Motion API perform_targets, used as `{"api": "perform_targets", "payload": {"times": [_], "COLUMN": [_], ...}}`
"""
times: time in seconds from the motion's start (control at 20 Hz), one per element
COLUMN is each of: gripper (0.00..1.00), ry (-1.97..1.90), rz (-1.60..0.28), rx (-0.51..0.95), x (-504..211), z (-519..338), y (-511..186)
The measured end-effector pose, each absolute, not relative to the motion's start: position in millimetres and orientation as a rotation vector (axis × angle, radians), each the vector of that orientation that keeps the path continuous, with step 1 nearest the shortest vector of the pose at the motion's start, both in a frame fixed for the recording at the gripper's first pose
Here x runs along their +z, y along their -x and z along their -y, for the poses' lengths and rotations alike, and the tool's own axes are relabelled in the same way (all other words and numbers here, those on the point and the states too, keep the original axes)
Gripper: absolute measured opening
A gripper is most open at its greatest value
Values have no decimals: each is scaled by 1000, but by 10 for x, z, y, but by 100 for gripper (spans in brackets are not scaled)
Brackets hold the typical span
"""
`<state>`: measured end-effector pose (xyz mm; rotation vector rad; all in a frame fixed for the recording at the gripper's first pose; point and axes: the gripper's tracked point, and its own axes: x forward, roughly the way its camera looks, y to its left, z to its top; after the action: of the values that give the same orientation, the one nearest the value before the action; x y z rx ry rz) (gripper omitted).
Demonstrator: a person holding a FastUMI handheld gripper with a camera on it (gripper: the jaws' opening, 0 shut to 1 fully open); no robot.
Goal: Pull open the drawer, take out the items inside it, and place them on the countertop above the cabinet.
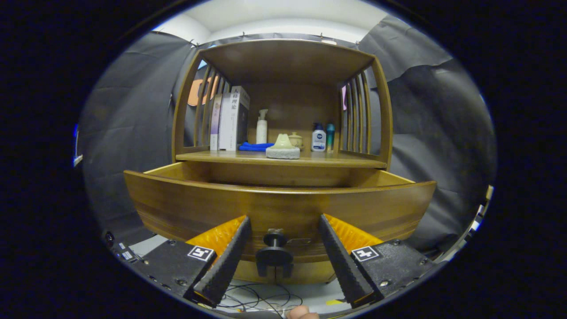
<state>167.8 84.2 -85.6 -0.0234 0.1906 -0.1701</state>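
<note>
The wooden drawer [279, 208] stands pulled out of the cabinet toward me, its curved front panel close ahead of the fingers. Its dark round knob [275, 239] sits between my two fingers, which stand apart and do not touch it. My gripper [284, 226] is open. The drawer's inside is hidden behind the front panel; I see only its side walls and back. Above it is the countertop [336, 161] of the cabinet, carrying a pale stone-like ornament [283, 148] at its front middle.
On the countertop stand books [230, 117] at the left, a white pump bottle [262, 127], a folded blue cloth [254, 146], a small lidded jar [295, 139] and two small bottles [322, 137]. Slatted sides and a top shelf enclose it. Loose wires [261, 301] lie below.
</note>
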Motion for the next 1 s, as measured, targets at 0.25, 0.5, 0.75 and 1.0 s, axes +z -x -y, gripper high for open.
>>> {"api": "perform_targets", "payload": {"times": [0.25,0.5,0.75,1.0], "gripper": [98,98,98,98], "ry": [-10,-13,-18,-14], "rz": [-206,-208,-219,-228], "rx": [-180,-188,-194,-196], "x": [-887,-885,-886,-880], "z": [-853,-849,-845,-829], "y": [-1847,-1990,-2154,-2312]}}
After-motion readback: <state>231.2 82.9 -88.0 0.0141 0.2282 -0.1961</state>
